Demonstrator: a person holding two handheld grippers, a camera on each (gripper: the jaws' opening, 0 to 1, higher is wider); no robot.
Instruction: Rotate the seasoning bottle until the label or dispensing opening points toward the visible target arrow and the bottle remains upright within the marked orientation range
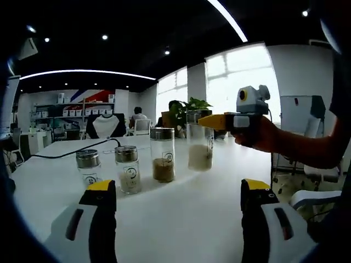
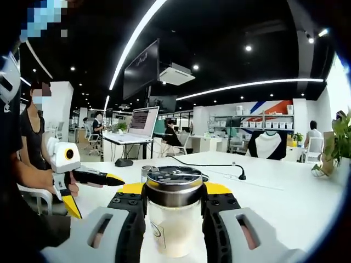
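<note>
1. The right gripper is clamped on the tall bottle, which stands upright on the white table
2. The left gripper has its jaws wide apart, with bare table between them
3. Three more bottles stand in a row beside the tall one, each a little apart
4. Past the table are a black cable, a plant, shelves and bright windows
</note>
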